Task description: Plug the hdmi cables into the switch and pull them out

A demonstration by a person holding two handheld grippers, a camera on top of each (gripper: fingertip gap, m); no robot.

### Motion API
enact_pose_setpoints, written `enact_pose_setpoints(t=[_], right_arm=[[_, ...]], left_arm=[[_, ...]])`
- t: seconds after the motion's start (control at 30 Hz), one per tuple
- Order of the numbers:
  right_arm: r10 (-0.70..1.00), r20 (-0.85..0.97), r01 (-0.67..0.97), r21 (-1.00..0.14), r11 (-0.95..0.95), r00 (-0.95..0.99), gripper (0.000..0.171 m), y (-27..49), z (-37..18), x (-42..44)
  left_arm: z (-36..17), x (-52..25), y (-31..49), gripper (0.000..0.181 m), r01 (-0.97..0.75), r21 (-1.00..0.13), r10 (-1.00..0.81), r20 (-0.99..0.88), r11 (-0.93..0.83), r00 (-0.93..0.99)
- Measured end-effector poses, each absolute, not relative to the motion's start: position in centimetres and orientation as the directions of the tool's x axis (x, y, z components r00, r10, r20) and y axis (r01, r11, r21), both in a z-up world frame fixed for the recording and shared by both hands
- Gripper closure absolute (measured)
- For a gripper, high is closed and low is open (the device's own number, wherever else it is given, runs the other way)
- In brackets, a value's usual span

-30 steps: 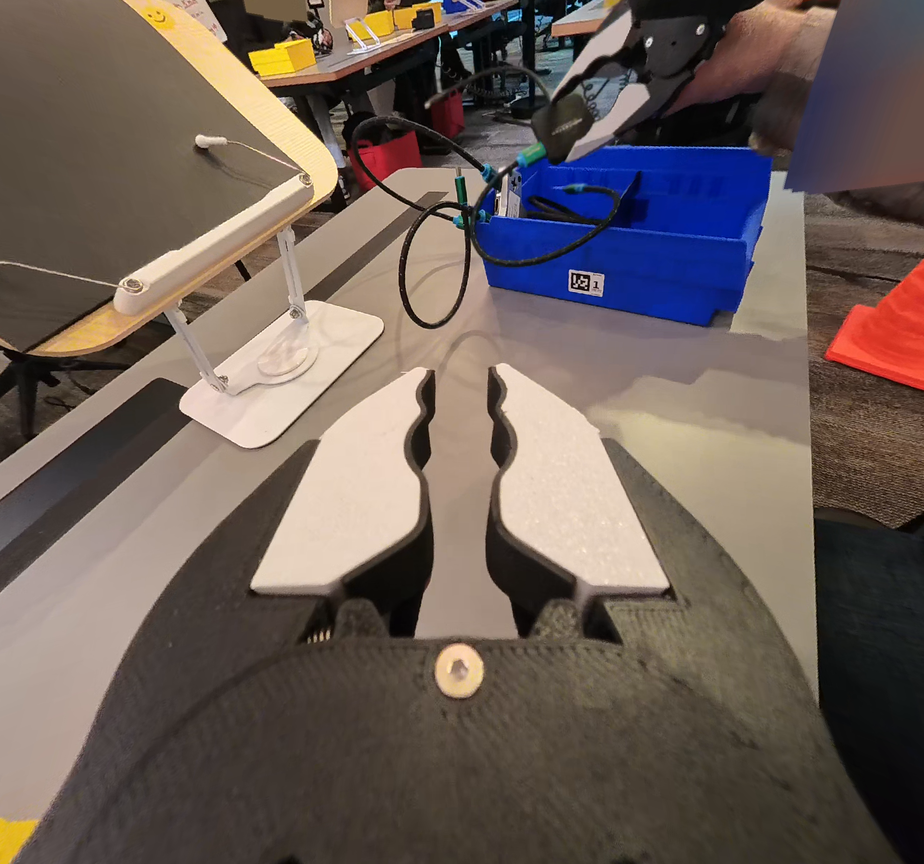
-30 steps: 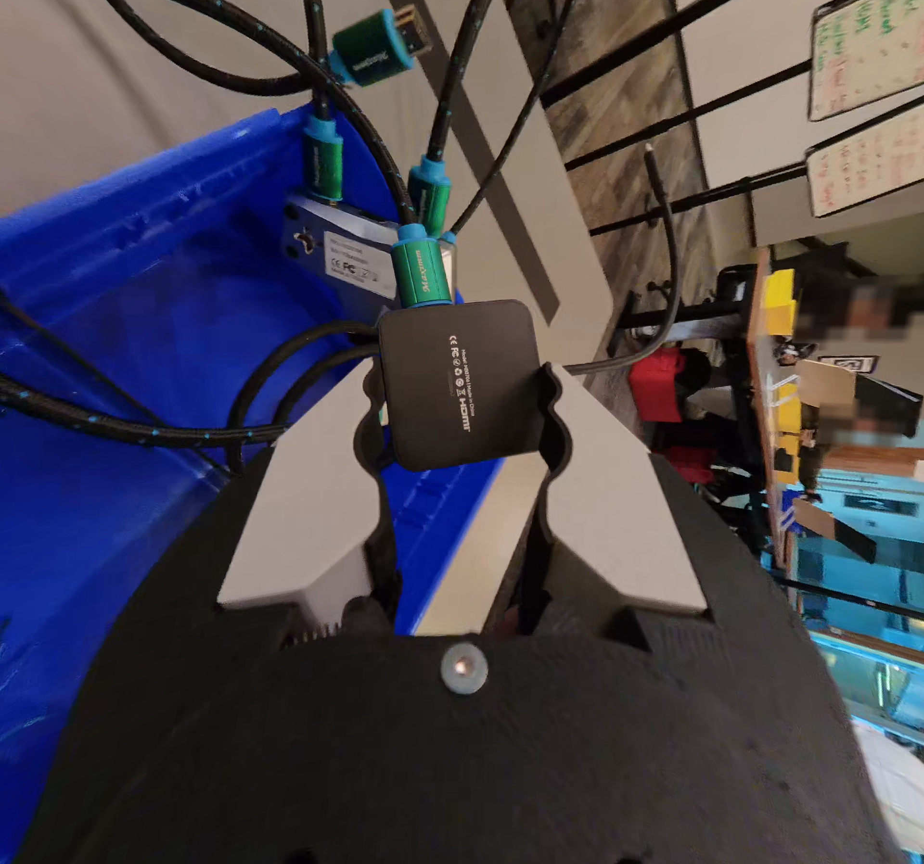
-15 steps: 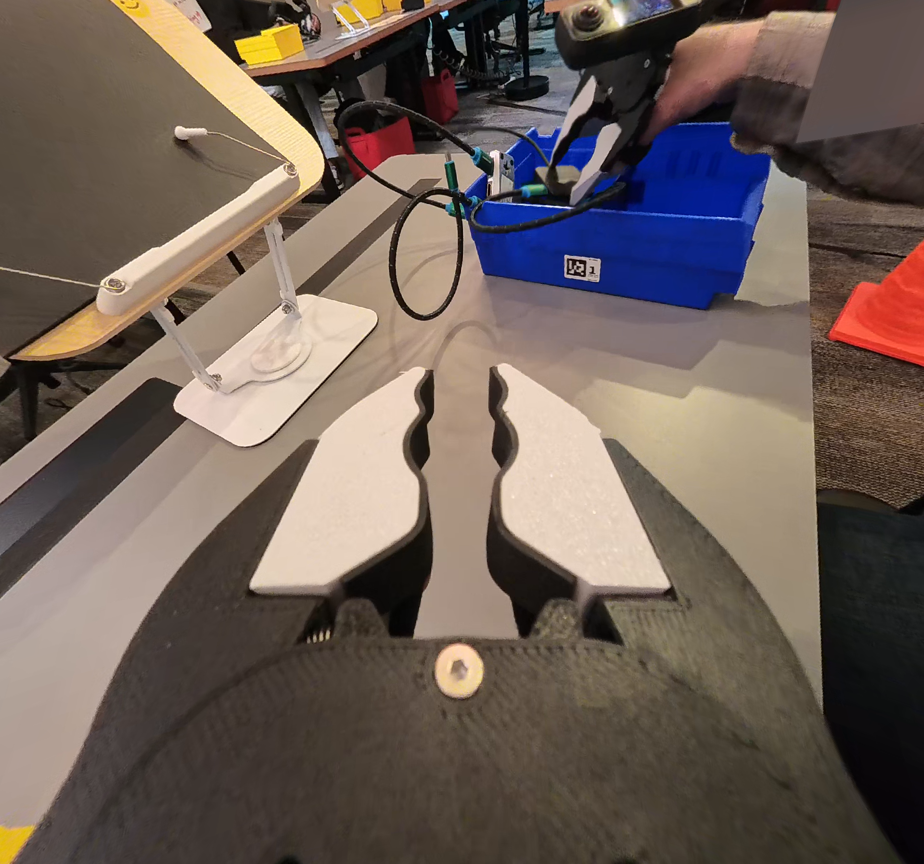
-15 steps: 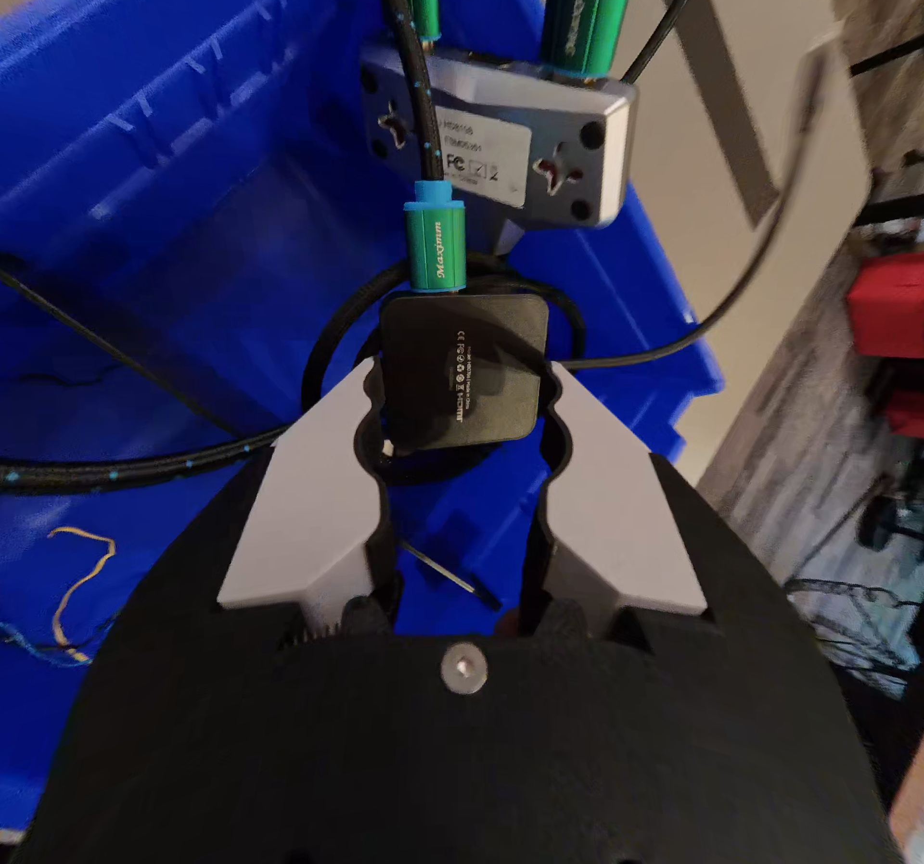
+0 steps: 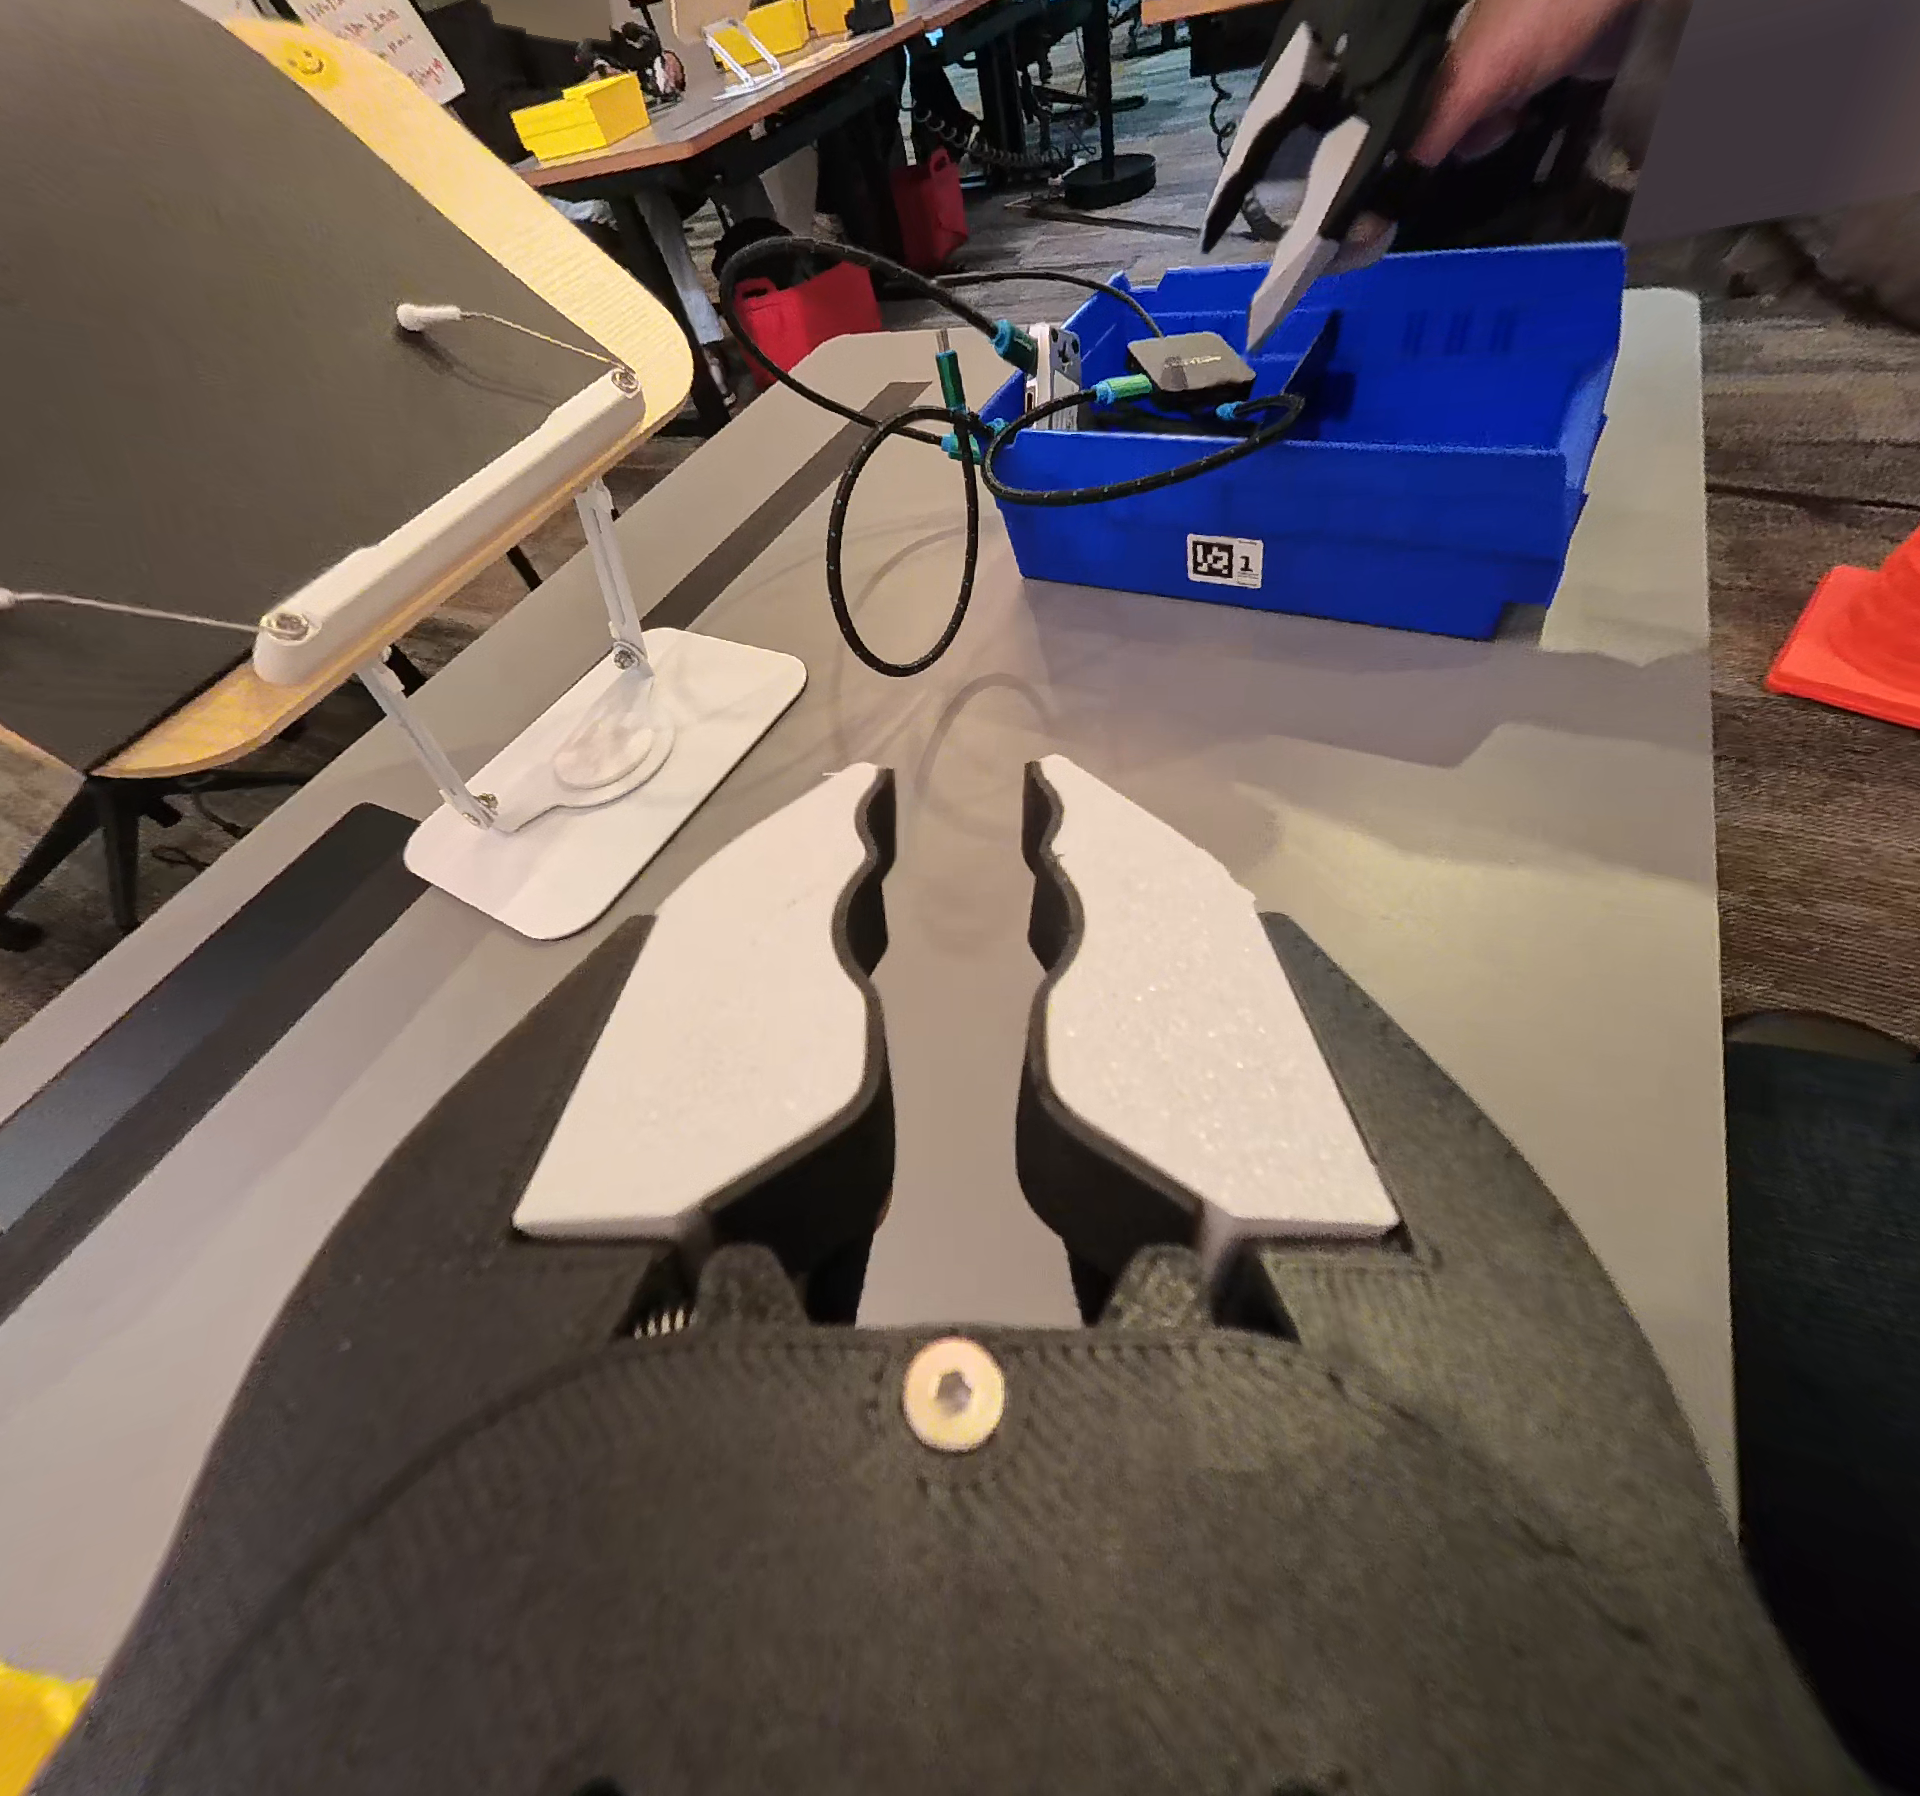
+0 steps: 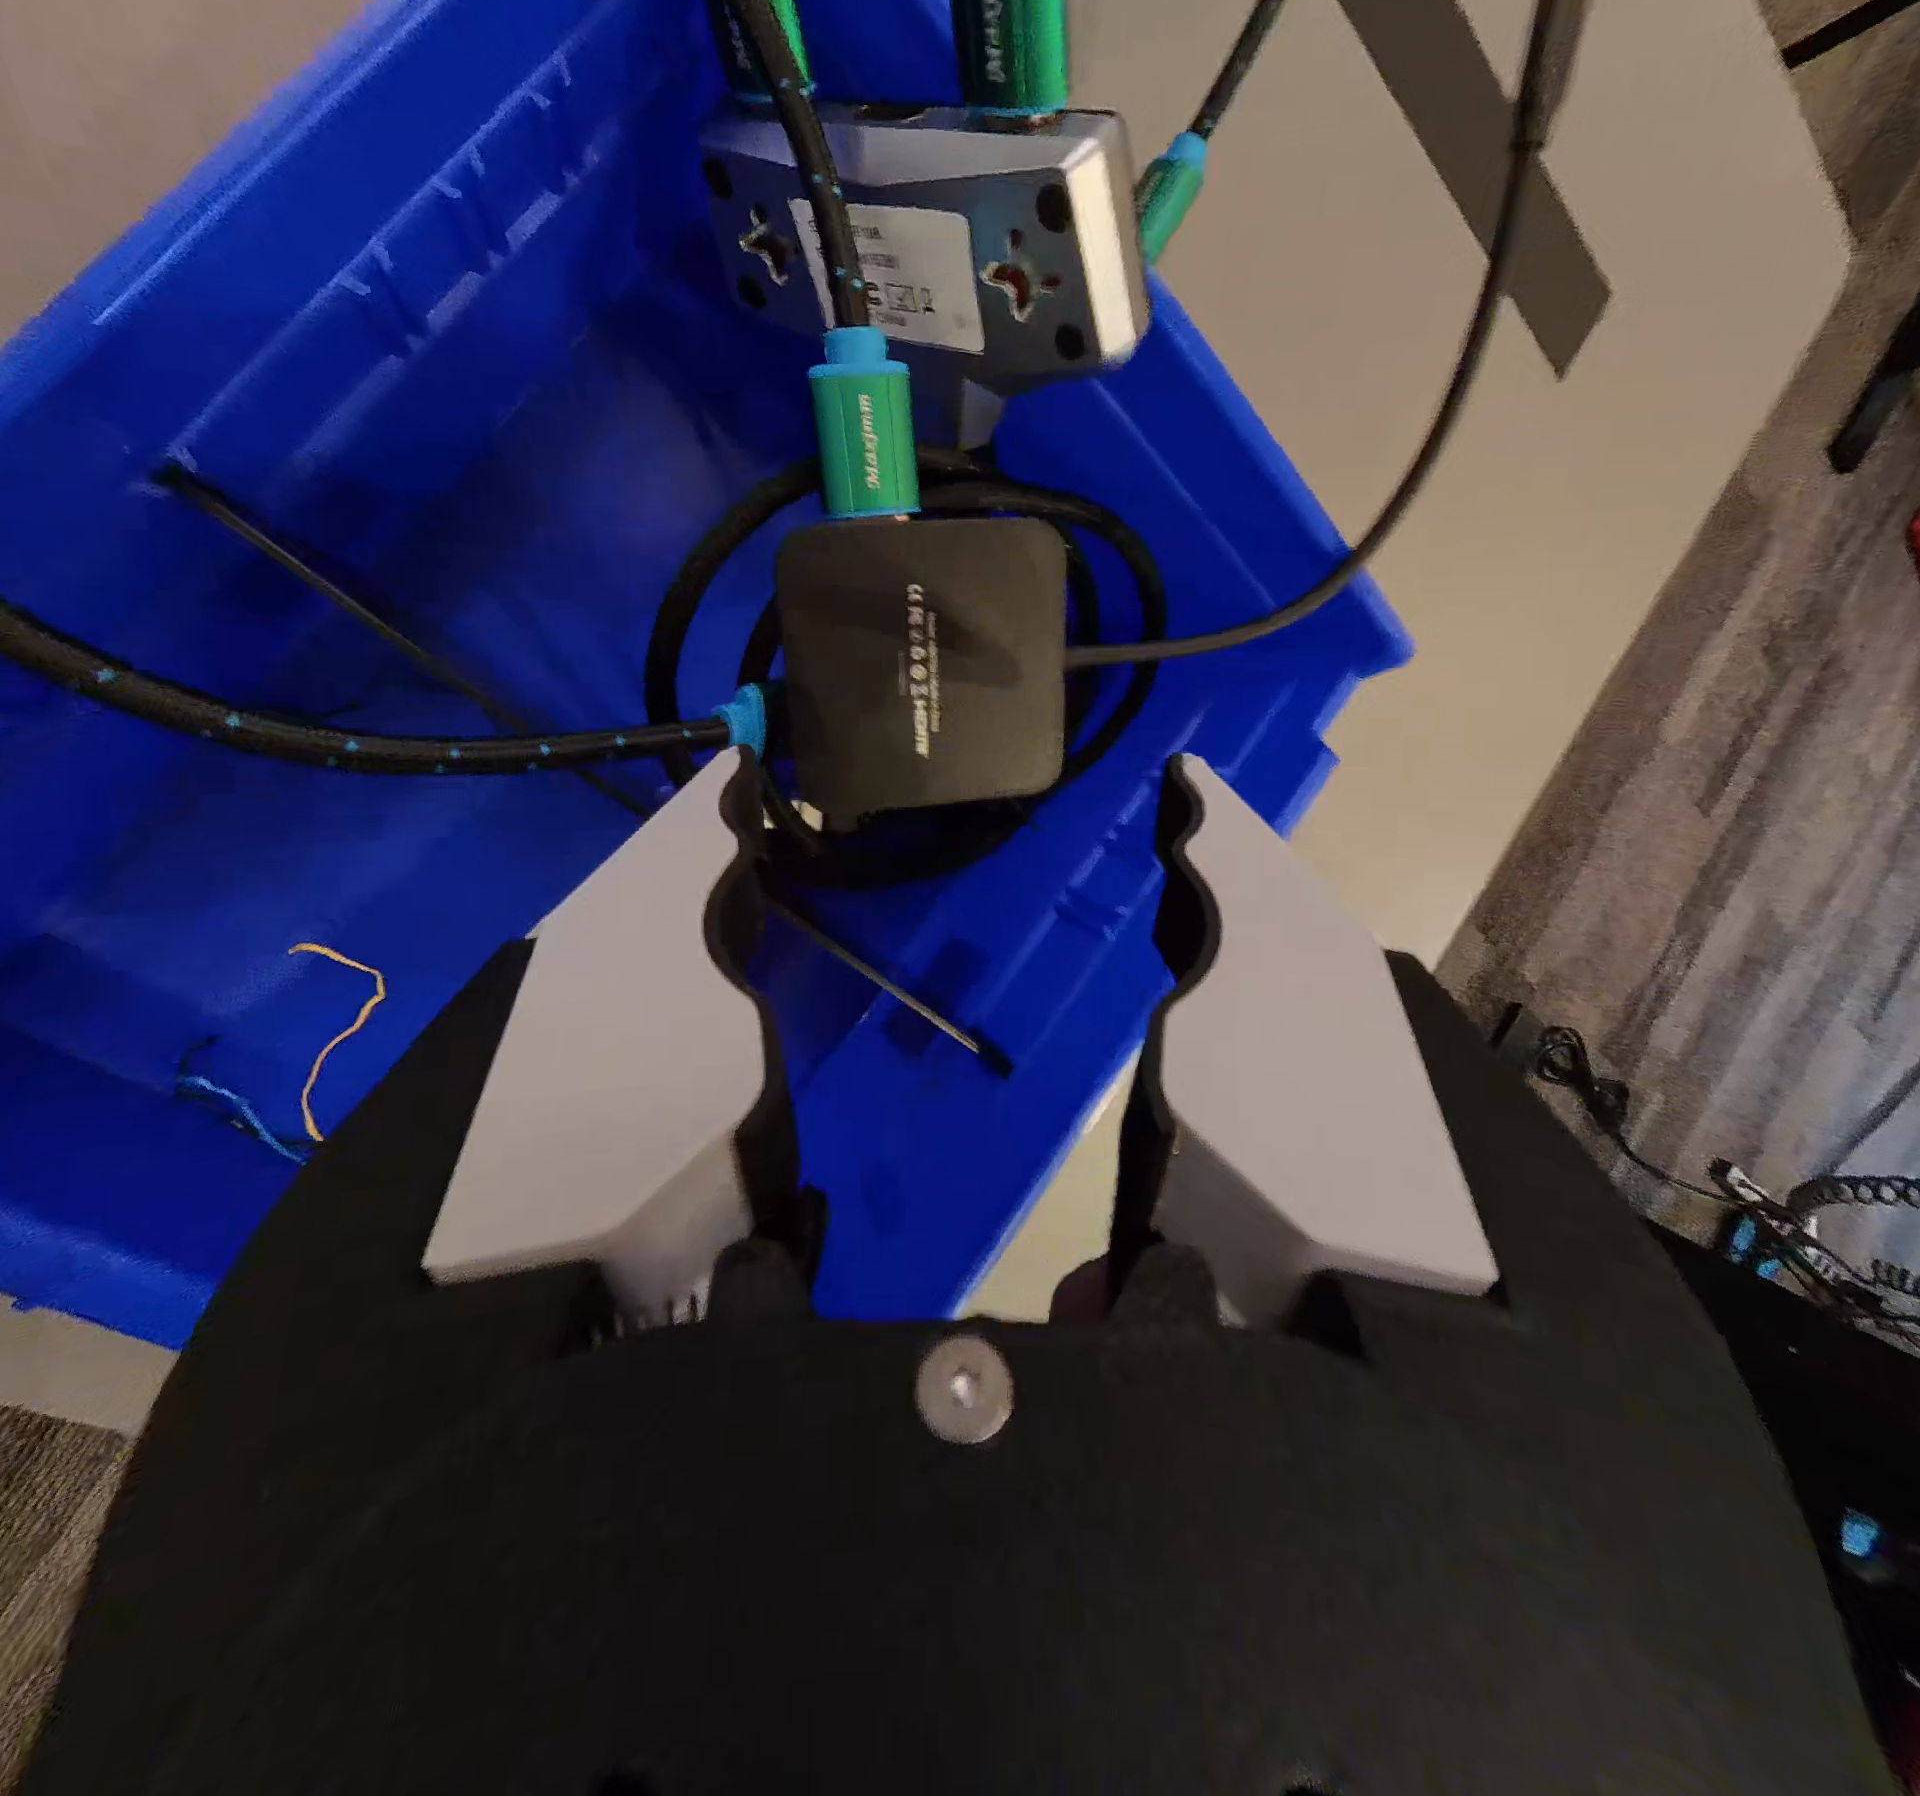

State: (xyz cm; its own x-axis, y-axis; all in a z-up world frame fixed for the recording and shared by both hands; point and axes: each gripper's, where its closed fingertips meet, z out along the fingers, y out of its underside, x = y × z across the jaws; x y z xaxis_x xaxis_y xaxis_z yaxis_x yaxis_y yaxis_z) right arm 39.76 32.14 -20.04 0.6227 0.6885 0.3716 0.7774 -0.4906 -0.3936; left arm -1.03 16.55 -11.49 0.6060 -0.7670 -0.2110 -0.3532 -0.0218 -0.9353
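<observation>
1. The right gripper (image 6: 956, 780) hangs over the blue bin (image 6: 343, 375), its jaws spread wide with nothing between them.
2. The black switch (image 6: 925, 666) lies in the bin on coiled cable, just beyond the right gripper's fingertips and apart from them.
3. A green HDMI plug (image 6: 862, 437) sits in the switch's far edge; a braided cable (image 6: 343, 733) joins its left side.
4. A silver switch (image 6: 925, 240) leans on the bin wall with green plugs in it.
5. The left gripper (image 5: 956, 790) hovers over the grey surface (image 5: 1299, 759), slightly parted and empty, well apart from the bin.
</observation>
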Motion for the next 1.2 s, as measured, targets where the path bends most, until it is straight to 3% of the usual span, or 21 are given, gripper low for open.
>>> enact_pose_setpoints(t=[0.17, 0.33, 0.47, 0.6, 0.77, 0.9, 0.97, 1.07, 1.2], right_arm=[[0.603, 0.415, 0.719, -0.536, -0.443, 0.681, 0.105, 31.0, -15.6, 39.8], [0.530, 0.457, 0.693, -0.569, -0.443, 0.714, 0.109, 28.6, -14.5, 41.5], [0.465, 0.442, 0.628, -0.665, -0.405, 0.767, 0.120, 26.6, -13.9, 42.7], [0.358, 0.457, 0.578, -0.701, -0.418, 0.814, 0.120, 25.1, -13.8, 45.6], [0.281, 0.449, 0.530, -0.723, -0.444, 0.848, 0.099, 24.0, -15.2, 48.1], [0.264, 0.417, 0.494, -0.729, -0.474, 0.869, 0.093, 23.4, -16.9, 48.9], [0.249, 0.391, 0.464, -0.748, -0.475, 0.886, 0.092, 23.4, -17.5, 49.0], [0.229, 0.350, 0.418, -0.778, -0.470, 0.908, 0.076, 23.6, -17.9, 49.0], [0.238, 0.313, 0.391, -0.791, -0.471, 0.919, 0.076, 23.6, -18.5, 48.9]], left_arm=[[-9.9, -2.1, 16.4, 0.157, -0.411, -0.911, -0.722, -0.304, 0.029, 0.622], [-7.8, -4.9, 15.9, 0.156, -0.439, -0.897, -0.646, -0.364, 0.050, 0.671], [-6.9, -9.0, 15.2, 0.153, -0.489, -0.872, -0.528, -0.426, 0.024, 0.734], [-6.6, -14.7, 13.8, 0.148, -0.530, -0.847, -0.363, -0.480, -0.046, 0.799], [-7.7, -24.3, 12.3, 0.139, -0.655, -0.710, -0.074, -0.661, -0.259, 0.747], [-9.6, -28.9, 10.6, 0.125, -0.607, -0.685, 0.001, -0.664, -0.403, 0.748], [-10.5, -30.3, 9.9, 0.123, -0.586, -0.679, 0.022, -0.662, -0.441, 0.750], [-11.4, -31.9, 8.9, 0.120, -0.575, -0.658, 0.048, -0.677, -0.487, 0.734], [-12.1, -33.7, 7.6, 0.119, -0.522, -0.674, 0.088, -0.652, -0.523, 0.753]])
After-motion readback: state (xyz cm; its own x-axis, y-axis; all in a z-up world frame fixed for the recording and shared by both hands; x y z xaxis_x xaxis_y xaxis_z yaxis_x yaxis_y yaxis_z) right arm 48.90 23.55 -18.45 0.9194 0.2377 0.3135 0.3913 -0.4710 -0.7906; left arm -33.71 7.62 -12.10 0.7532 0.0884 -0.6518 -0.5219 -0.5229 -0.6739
